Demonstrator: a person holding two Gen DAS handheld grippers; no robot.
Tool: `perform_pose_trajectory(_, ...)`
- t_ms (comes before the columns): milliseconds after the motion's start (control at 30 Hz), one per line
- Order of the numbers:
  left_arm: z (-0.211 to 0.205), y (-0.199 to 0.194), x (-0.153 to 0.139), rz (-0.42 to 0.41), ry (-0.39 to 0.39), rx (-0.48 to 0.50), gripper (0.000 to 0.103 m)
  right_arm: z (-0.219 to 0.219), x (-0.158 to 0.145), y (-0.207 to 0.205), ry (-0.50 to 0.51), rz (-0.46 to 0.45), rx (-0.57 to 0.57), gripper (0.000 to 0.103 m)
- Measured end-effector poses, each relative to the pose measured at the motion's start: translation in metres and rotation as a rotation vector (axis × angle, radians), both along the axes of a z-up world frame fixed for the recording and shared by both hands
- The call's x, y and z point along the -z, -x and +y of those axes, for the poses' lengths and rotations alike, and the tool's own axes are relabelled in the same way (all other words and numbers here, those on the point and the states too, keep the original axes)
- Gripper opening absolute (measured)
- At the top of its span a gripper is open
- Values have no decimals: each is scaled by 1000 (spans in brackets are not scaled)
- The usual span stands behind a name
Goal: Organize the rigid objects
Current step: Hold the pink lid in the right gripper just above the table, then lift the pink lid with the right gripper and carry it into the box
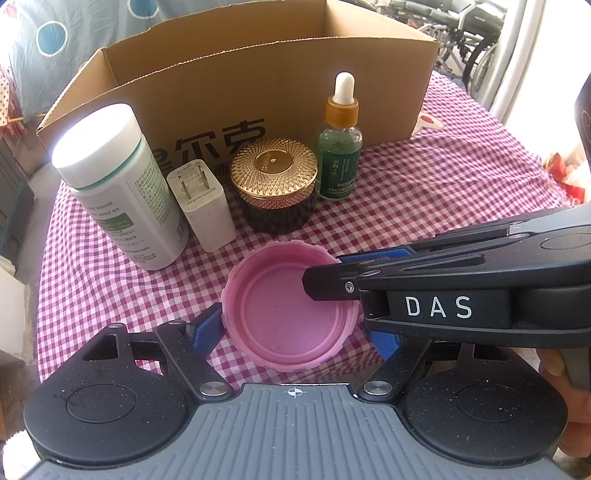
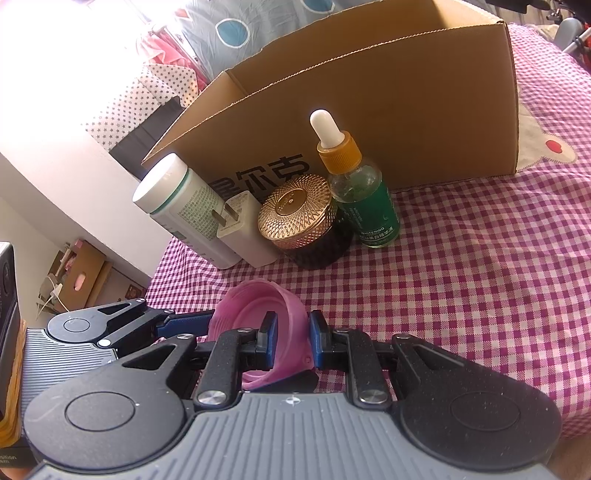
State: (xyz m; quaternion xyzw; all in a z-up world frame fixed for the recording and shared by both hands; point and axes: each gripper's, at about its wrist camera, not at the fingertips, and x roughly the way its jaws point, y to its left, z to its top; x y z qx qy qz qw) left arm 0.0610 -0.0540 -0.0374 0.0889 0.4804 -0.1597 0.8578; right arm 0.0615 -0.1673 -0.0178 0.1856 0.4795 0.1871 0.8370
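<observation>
Between your two grippers sits the pink lid (image 1: 291,310), open side up on the checked cloth (image 1: 443,192). Your right gripper (image 2: 291,338) pinches its rim; your left gripper (image 1: 295,332) brackets it, spread. Next, probably lift toward the cardboard box (image 1: 258,85).

The table is being covered by a pink-checked cloth (image 2: 480,258), and daylight is being thrown in hard from the upper left — a white wall (image 2: 55,192) is being washed out. Bicycles (image 1: 461,29) are being kept beyond the far right corner.
</observation>
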Motion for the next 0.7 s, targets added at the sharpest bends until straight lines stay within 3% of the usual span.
perform_pose_trajectory(400,1,1,-2,-4,1,-2,81,0,1,1,-5,0,4,21)
perform_pose_trajectory(700,2,7,-18,-41,6,-3,81,-2,-15,8,1,-43,10,21)
